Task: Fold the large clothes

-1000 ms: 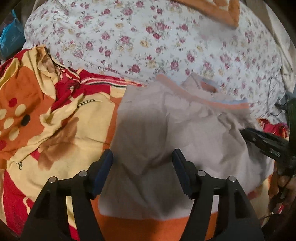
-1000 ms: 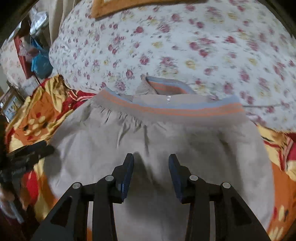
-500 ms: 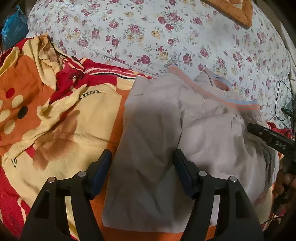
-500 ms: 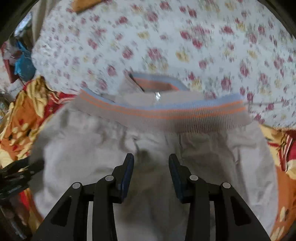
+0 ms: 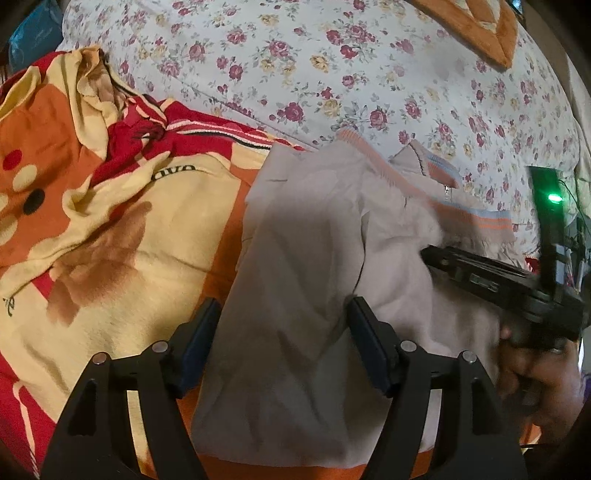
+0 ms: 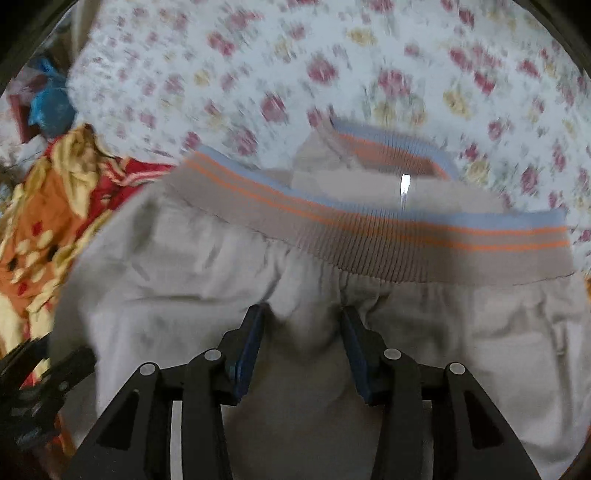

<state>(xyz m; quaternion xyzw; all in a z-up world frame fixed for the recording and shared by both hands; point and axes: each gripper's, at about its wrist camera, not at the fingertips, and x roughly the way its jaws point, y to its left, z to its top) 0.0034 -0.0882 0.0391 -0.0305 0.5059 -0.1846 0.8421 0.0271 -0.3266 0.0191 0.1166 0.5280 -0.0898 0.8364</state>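
A beige jacket (image 5: 314, 258) lies folded on the bed, its ribbed hem band (image 6: 406, 251) striped orange and blue at the far side. My left gripper (image 5: 284, 306) is open and its jaws are opening a little; they straddle the garment's near left part without pinching it. My right gripper (image 6: 303, 312) sits low on the cloth just below the ribbed band. Its jaws are opening, with a soft bulge of fabric between them that the pads do not clamp. In the left wrist view the right gripper (image 5: 428, 254) reaches in from the right, held by a hand (image 5: 535, 369).
An orange, yellow and red blanket (image 5: 110, 221) lies under and left of the jacket. Beyond it spreads a floral sheet (image 5: 332, 74) with an orange cloth corner (image 5: 480, 26). A blue bag (image 5: 29, 40) sits far left. A dark device with a green light (image 5: 550, 199) stands at right.
My right gripper moved forward and down towards the ribbed band, reaching further over the jacket, and spread a little. The left gripper stayed almost in place.
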